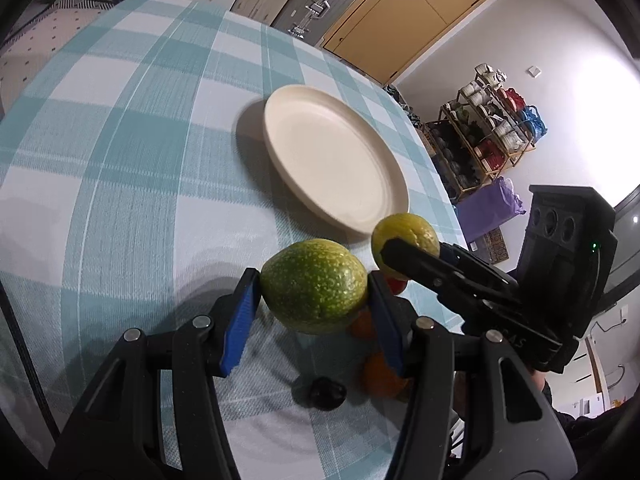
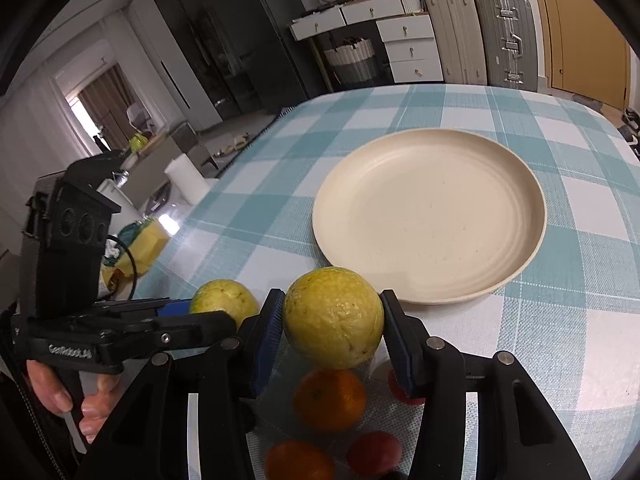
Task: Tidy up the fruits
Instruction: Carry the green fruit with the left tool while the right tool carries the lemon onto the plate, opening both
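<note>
On table (image 2: 560, 340): one plate (image 2: 430, 216), two held passionfruits (image 2: 334, 318), two oranges (image 2: 330, 400).

Green fruit (image 1: 314, 286): speckled, oval, clamped between claw pads, raised off the worktop.
Yellow fruit (image 2: 334, 318): round, mottled skin, clamped likewise, raised.
Plate (image 2: 528, 216): cream, round, empty, flat mid-worktop.
Oranges (image 2: 330, 398): two, lying near the worktop's near edge.
Red fruit (image 2: 374, 454): beside the oranges.

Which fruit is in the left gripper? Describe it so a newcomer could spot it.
Start at the cream plate on the checked cloth. Nearer the camera, two grippers each hold a round fruit above it. The left gripper clamps the green speckled fruit; its neighbour is yellower.
</note>
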